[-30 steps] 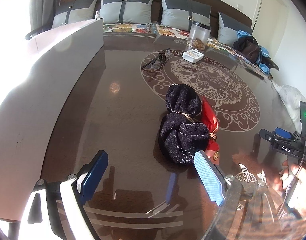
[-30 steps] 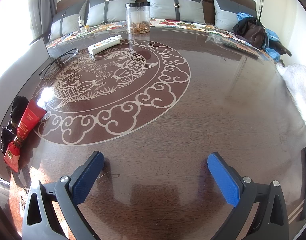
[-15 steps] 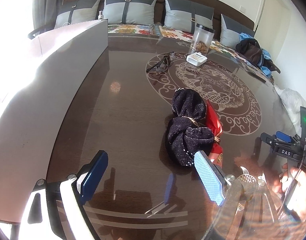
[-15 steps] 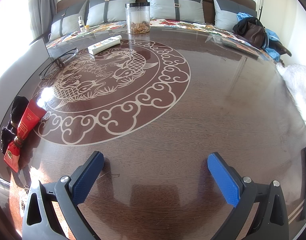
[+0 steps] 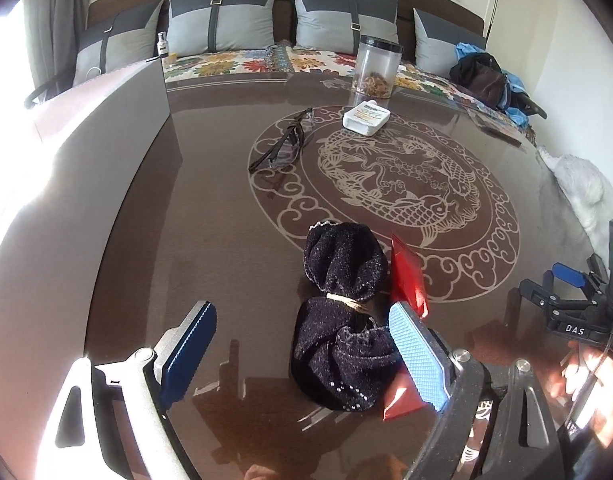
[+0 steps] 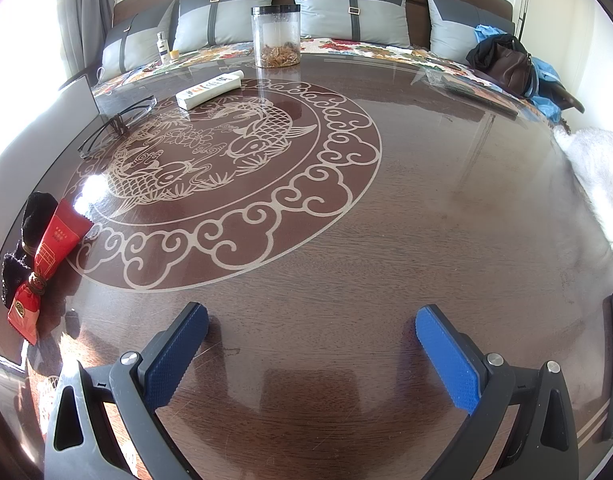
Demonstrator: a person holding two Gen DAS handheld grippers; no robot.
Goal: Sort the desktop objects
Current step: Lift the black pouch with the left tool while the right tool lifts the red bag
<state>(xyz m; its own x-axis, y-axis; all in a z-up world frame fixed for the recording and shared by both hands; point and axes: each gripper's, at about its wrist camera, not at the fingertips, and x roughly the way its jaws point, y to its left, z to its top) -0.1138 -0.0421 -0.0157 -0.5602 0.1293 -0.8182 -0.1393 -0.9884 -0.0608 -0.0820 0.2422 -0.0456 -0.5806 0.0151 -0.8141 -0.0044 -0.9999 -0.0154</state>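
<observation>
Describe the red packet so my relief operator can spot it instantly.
On the dark table, find the carp medallion. At its rim lies a black sock bundle; the red packet lies alongside it, the only glossy red item, cinched by a band.

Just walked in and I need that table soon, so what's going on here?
A person is sorting the things on the round table with a handheld tool in each hand. The left tool is open, low over a bundle of dark socks with a red packet beside it, gripping nothing yet. The right tool is open over bare tabletop. Glasses, a white remote and a clear jar sit untouched farther back.
</observation>
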